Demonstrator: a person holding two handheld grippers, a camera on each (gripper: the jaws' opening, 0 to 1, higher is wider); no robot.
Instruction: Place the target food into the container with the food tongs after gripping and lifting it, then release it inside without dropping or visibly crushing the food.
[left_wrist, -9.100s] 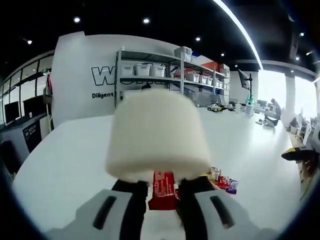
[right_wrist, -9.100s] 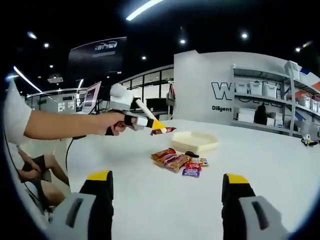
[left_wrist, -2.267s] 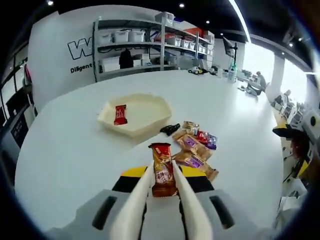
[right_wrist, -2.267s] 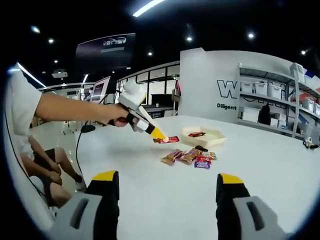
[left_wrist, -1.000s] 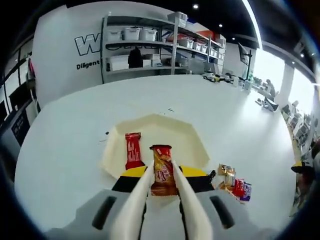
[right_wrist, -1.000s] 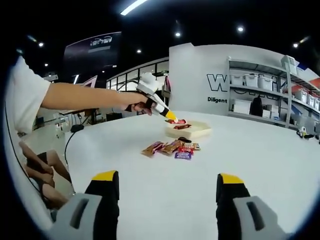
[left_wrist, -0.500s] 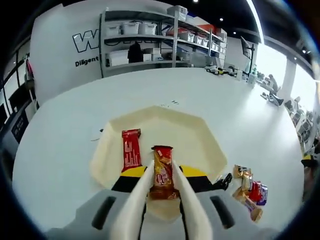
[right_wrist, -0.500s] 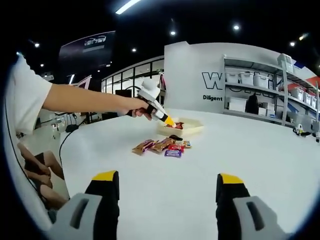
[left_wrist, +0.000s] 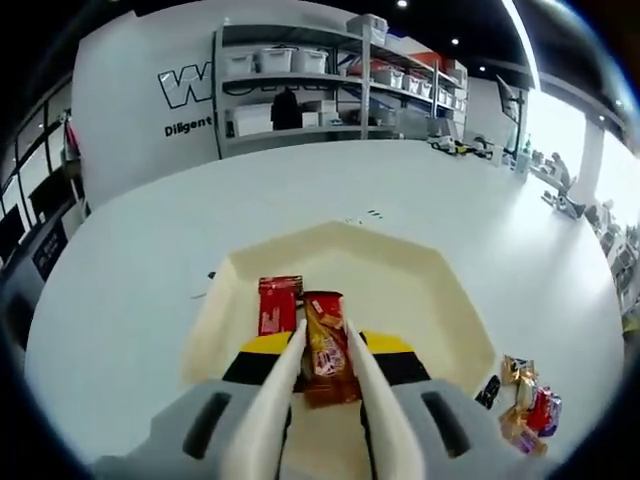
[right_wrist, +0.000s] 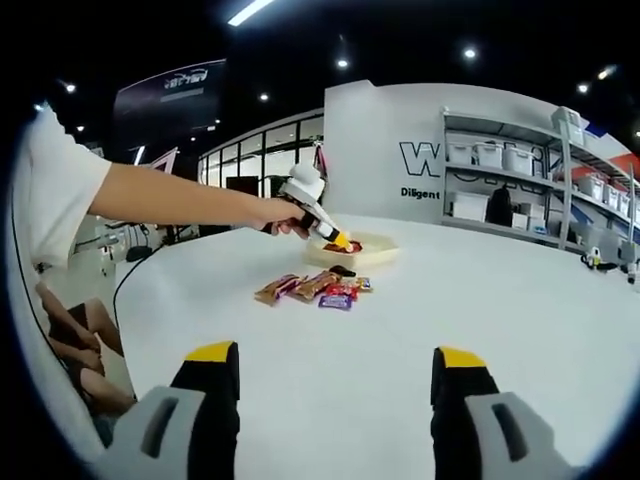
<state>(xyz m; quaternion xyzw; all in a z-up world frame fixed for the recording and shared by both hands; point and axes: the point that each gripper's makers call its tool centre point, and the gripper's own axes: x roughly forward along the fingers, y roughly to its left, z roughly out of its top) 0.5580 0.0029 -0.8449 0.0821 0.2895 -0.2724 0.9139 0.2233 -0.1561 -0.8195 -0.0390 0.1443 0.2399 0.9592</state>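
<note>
We see a big white desk (left_wrist: 130, 250) carrying everything, with a shelving rack (left_wrist: 330, 85) of bins behind it against the wall.

On the desk sits the cream hexagonal tray (left_wrist: 420, 290), which also shows far off in the right gripper view (right_wrist: 380, 252). A red snack pack (left_wrist: 278, 305) lies flat inside it, toward its left.

Left gripper (left_wrist: 322, 345): its jaws are clenched on white food tongs (left_wrist: 275, 395), and the tong arms pinch an orange-brown snack bar (left_wrist: 326, 347). The bar sits over the tray interior, just beside the red snack pack. We can't tell whether it touches the tray floor. In the right gripper view a person's arm (right_wrist: 180, 205) reaches out with this gripper (right_wrist: 335, 240) tipped down at the tray.

Loose snack packs (right_wrist: 315, 288) lie in a small pile on the desk just beside the tray, also visible at lower right of the left gripper view (left_wrist: 525, 405).

Right gripper (right_wrist: 325, 385): jaws spread wide apart, nothing between them, well apart from the pile.
</note>
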